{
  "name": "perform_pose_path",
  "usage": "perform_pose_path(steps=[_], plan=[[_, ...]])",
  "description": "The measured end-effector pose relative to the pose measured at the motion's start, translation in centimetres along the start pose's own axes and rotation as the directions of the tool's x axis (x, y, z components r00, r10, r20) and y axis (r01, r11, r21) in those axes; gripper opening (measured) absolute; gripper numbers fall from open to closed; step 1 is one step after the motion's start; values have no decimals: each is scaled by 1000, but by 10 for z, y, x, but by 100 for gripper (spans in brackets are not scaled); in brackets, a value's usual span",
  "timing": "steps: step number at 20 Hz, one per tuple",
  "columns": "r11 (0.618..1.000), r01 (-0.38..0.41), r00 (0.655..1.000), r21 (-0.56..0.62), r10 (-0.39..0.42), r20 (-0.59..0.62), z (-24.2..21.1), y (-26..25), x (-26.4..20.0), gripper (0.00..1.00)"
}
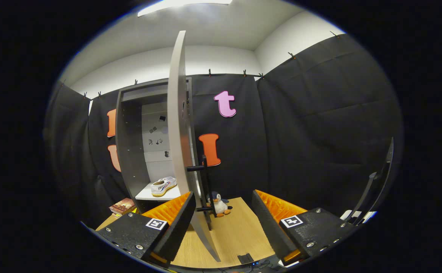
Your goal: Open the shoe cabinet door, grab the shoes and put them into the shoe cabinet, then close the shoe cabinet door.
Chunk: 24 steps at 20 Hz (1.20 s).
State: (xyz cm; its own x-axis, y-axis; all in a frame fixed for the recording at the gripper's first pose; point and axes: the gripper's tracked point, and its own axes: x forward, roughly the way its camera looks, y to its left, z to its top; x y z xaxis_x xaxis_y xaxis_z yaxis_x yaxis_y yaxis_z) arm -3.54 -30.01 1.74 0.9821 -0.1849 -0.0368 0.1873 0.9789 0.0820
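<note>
The tall grey shoe cabinet [129, 144] stands ahead on the left, with its door [179, 132] swung out edge-on toward me. A white shoe [163, 185] with a yellowish sole lies on the cabinet's lower shelf [156, 195]. The door's black bar handle [204, 185] faces right. My gripper [222, 223] is open, and nothing is pressed by both fingers. The door's lower edge passes just inside the left finger [175, 216], while the right finger [270, 220] stands apart from the door.
A small penguin plush toy [219, 204] sits on the wooden floor [236, 235] just right of the door and beyond the fingers. A brown box [122, 206] lies at the cabinet's left foot. A dark curved frame [376, 185] rises at the far right.
</note>
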Motion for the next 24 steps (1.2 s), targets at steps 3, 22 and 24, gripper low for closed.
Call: perform_pose_path(steps=[3, 22, 24], plan=[[998, -58, 998, 12, 58, -1, 2, -2, 19, 94], [966, -255, 967, -52, 254, -13, -6, 90, 28, 91], [957, -283, 959, -60, 282, -18, -8, 116, 30, 91]])
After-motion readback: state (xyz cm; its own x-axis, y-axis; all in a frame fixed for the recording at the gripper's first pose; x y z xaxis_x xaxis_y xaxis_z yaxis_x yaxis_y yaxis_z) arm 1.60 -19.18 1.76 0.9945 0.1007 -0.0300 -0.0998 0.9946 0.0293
